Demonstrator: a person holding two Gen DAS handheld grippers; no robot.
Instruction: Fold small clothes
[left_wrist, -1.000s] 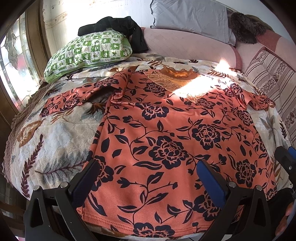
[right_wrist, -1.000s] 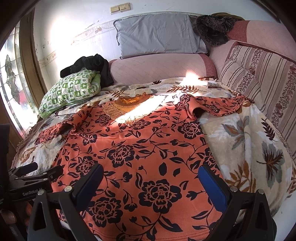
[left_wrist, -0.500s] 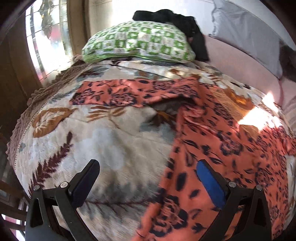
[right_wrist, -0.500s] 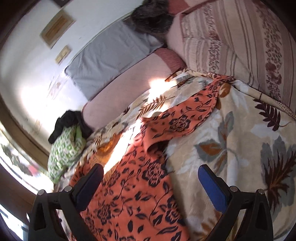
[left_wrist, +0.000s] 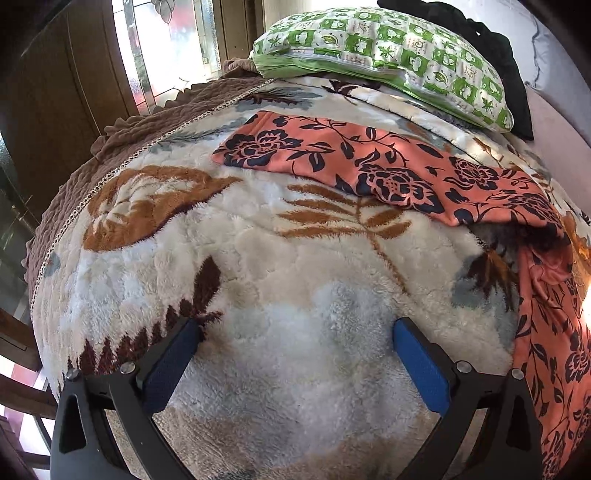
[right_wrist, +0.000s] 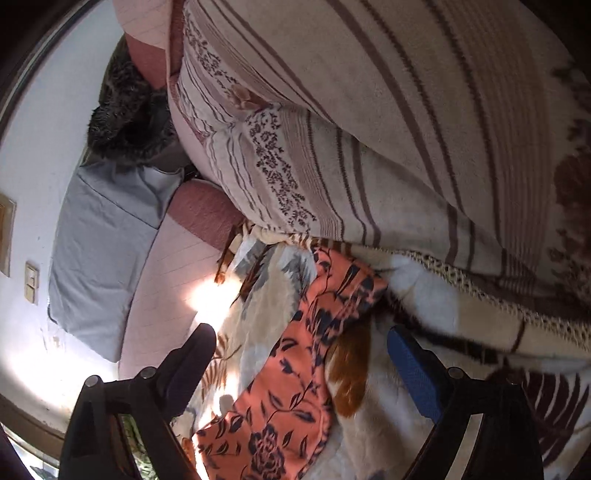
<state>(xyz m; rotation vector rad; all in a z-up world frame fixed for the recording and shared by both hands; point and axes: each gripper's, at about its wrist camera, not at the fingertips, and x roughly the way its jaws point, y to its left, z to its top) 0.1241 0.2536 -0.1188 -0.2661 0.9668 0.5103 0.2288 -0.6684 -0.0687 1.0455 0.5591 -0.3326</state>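
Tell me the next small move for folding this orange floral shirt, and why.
Probably ease the right tool down onto the sleeve and close on it. The sleeve lies spread flat on the fleece blanket, directly between the open fingers. The left tool, also open, has only blanket between its fingers; its sleeve lies farther ahead.

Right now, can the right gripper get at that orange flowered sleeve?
Probably yes. The right gripper is open, and the orange floral sleeve lies flat on the fleece blanket between its fingers, nothing covering it.

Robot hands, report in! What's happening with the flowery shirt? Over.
Left gripper open, right gripper open. Flowery shirt flat on blanket, unfolded. Nothing blocking sleeves.
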